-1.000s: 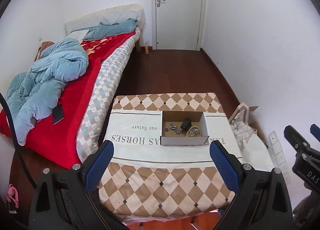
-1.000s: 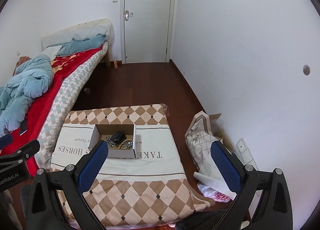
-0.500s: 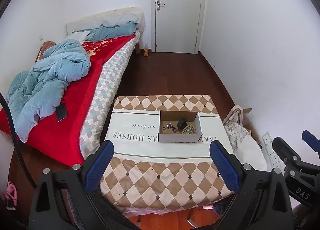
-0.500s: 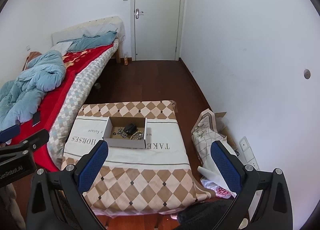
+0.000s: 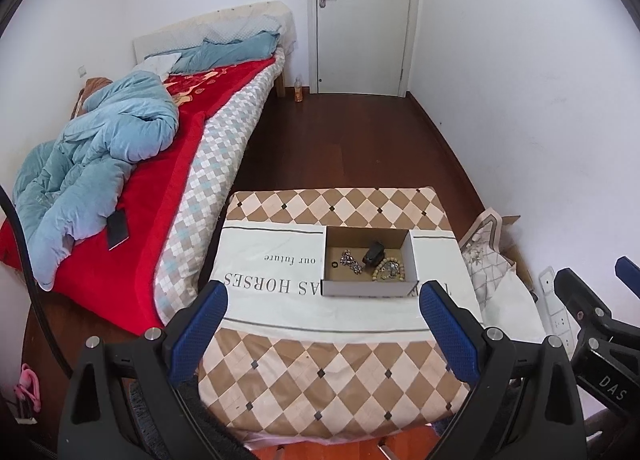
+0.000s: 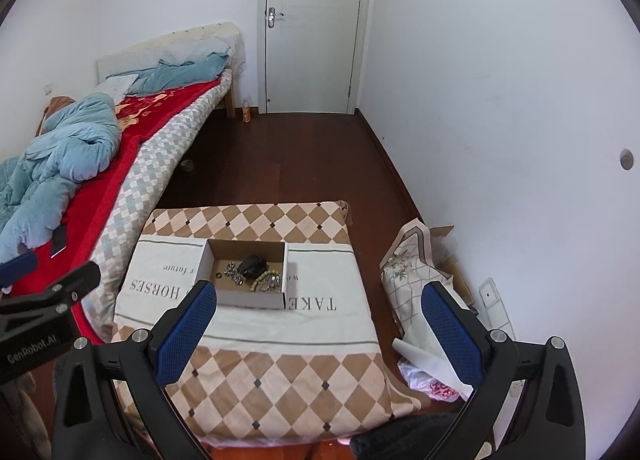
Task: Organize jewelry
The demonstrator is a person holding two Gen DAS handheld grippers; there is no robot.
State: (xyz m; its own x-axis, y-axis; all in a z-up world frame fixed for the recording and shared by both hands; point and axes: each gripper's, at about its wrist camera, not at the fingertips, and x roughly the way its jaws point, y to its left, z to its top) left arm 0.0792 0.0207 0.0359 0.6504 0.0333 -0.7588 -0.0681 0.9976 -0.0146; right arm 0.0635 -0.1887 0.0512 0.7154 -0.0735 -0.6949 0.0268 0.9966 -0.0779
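A small open cardboard box (image 5: pixel 370 288) (image 6: pixel 248 296) sits on the cloth-covered table (image 5: pixel 332 372) (image 6: pixel 280 372). Inside it lie a black ring (image 5: pixel 332 263), a silver chain (image 5: pixel 351 261), a black pouch (image 5: pixel 374 251) (image 6: pixel 251 265) and a bead bracelet (image 5: pixel 386 268) (image 6: pixel 266 280). My left gripper (image 5: pixel 324 330) is open and empty, held high above the table's near edge. My right gripper (image 6: pixel 318 334) is open and empty, also high above the table, to the right of the left one.
A bed (image 5: pixel 168 164) with a red blanket, blue quilt and a phone (image 5: pixel 117 227) stands left of the table. Bags (image 6: pixel 416 280) and a power strip (image 6: pixel 494 298) lie on the floor at the right wall. A closed door (image 5: pixel 362 16) is at the back.
Both grippers have pulled back and up from the table, so the box looks smaller and farther. Both stay open and empty.
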